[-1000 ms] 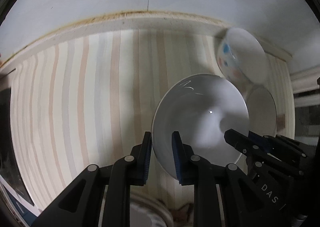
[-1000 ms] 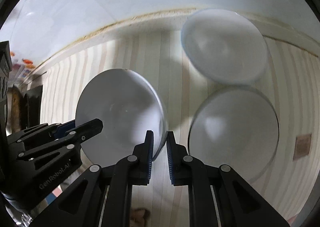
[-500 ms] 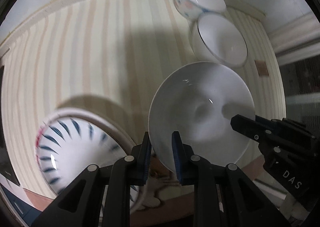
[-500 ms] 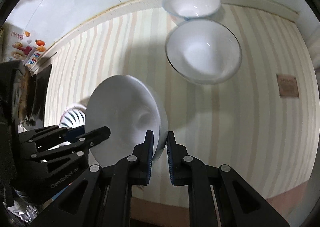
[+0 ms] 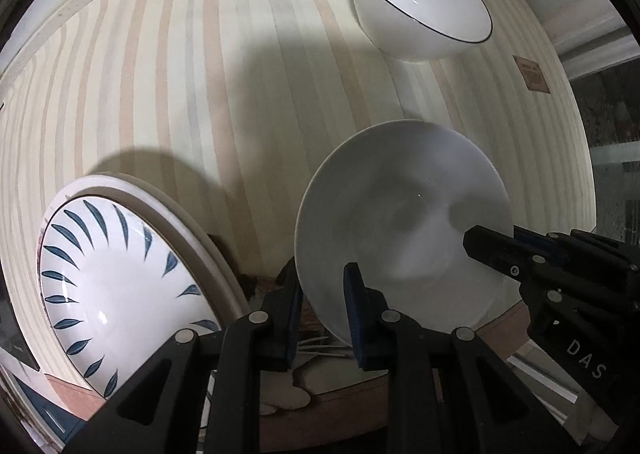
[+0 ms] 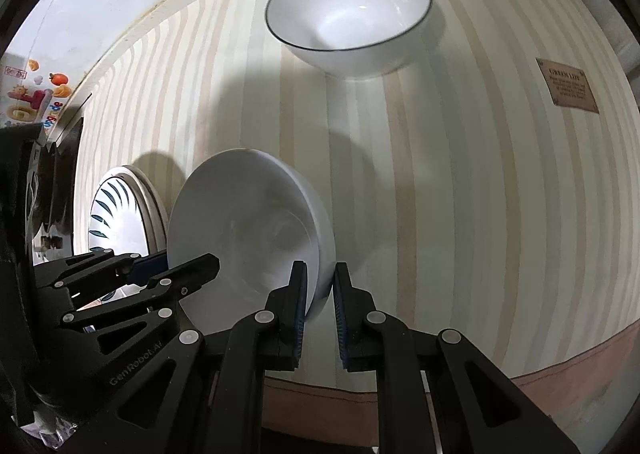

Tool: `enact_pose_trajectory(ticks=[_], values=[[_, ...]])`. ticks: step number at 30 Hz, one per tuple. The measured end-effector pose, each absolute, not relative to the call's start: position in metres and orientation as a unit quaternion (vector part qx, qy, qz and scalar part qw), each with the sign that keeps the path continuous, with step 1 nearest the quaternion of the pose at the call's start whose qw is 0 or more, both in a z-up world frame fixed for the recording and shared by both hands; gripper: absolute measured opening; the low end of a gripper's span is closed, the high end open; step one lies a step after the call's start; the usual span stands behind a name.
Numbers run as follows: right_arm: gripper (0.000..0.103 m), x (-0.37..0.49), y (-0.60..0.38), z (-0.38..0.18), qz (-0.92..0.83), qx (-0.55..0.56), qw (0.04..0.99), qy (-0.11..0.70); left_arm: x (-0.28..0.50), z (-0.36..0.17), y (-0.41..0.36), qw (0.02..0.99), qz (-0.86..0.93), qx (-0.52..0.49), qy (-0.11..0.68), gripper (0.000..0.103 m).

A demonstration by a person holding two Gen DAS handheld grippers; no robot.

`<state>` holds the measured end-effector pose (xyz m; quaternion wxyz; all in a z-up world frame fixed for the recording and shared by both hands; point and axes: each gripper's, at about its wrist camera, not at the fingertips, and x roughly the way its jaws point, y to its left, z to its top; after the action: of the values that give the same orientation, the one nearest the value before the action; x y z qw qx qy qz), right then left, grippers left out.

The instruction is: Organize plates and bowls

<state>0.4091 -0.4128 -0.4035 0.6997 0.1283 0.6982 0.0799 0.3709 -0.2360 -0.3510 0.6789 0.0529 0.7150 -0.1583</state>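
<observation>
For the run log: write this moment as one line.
white bowl | left gripper and right gripper clamp opposite rims | above striped cloth

white bowl | carried nearer | leaf-patterned plate now alongside

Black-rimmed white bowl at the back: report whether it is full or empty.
Empty. The black-rimmed white bowl stands upright on the striped tablecloth, and the right wrist view shows its bare white inside down to the bottom.

Plain white plate; blue-leaf-patterned plate; black-rimmed white bowl; pastel-striped tablecloth
</observation>
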Motion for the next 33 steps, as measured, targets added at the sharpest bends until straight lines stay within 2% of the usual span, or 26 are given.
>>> enact_pose_trajectory(ticks=[10, 19, 23, 27, 28, 30, 32, 33], values=[[0.015, 0.405, -0.416, -0.411, 0.072, 0.129, 0.697, 0.702, 0.37, -0.367, -0.29, 0.678, -0.16, 0.07, 0.714, 0.018], [0.016, 0.401, -0.41, -0.425, 0.075, 0.134, 0.684, 0.713, 0.372, -0.364, -0.307, 0.678, -0.162, 0.076, 0.713, 0.018], [0.016, 0.402, -0.417, -0.422, 0.08, 0.149, 0.677, 0.716, 0.37, -0.348, -0.293, 0.682, -0.163, 0.071, 0.709, 0.018], [0.016, 0.407, -0.436, -0.399, 0.078, 0.173, 0.684, 0.704, 0.383, -0.307, -0.284, 0.708, -0.166, 0.049, 0.685, 0.022], [0.018, 0.41, -0.442, -0.392, 0.075, 0.18, 0.689, 0.698, 0.388, -0.302, -0.281, 0.712, -0.167, 0.041, 0.681, 0.026], [0.031, 0.419, -0.458, -0.377, 0.069, 0.198, 0.701, 0.682, 0.41, -0.291, -0.278, 0.723, -0.164, 0.018, 0.671, 0.036], [0.045, 0.433, -0.473, -0.366, 0.062, 0.218, 0.713, 0.663, 0.436, -0.293, -0.279, 0.73, -0.16, 0.003, 0.664, 0.04], [0.047, 0.443, -0.481, -0.364, 0.059, 0.228, 0.718, 0.655, 0.449, -0.297, -0.281, 0.732, -0.159, -0.002, 0.663, 0.041]])
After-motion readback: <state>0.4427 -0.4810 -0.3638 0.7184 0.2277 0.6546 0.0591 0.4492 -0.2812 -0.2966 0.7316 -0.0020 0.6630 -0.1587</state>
